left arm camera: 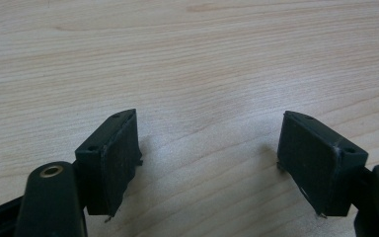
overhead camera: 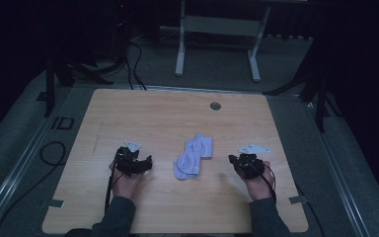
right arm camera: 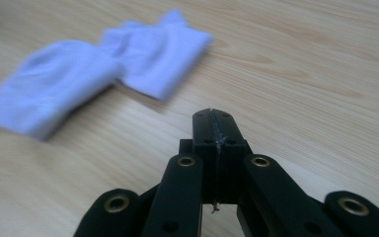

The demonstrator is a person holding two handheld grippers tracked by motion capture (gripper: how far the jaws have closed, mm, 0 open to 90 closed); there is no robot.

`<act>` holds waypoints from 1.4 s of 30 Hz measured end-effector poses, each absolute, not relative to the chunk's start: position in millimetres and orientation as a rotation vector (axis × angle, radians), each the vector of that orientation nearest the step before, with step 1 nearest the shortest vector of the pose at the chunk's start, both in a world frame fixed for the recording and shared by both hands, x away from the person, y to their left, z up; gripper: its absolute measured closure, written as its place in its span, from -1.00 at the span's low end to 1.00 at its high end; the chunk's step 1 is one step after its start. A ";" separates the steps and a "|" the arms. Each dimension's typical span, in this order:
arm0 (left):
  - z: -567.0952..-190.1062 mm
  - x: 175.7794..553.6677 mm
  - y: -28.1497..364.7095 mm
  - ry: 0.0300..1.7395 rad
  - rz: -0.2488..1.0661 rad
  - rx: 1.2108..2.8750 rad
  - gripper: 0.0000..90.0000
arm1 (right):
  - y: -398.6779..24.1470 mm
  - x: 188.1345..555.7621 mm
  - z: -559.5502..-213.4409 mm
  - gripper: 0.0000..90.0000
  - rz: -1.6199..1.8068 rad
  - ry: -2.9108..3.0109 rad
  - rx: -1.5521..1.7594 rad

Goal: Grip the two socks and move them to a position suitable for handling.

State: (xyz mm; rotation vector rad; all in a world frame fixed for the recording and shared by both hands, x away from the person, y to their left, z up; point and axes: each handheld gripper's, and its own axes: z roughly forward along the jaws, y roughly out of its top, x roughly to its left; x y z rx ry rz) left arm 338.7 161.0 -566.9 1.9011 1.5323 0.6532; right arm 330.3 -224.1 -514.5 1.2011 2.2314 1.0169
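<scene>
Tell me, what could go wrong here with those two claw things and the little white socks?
Two likely snags. The right gripper has its jaws pressed shut with nothing between them, so it must open before it can take the white socks; reaching in shut would probably just push them across the table. The socks lie overlapped, so a pinch may lift both at once or only a loose fold. The left gripper stands open over bare wood, apart from them.

2 white socks (overhead camera: 193, 157), 2 hand-held grippers, 1 wooden table (overhead camera: 177, 118)
</scene>
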 end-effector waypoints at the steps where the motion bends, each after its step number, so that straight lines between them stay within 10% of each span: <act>1: -566.9 338.7 161.0 1.532 0.653 1.901 -0.46 | -224.1 330.3 -514.5 1.00 1.017 2.231 1.201; 21: -566.4 334.8 157.6 1.527 0.654 1.901 -0.37 | -131.9 347.6 -521.6 0.99 1.148 2.505 0.982; 42: -554.2 314.3 133.7 1.307 0.534 2.009 0.72 | -140.0 347.2 -553.3 0.98 1.046 2.560 1.071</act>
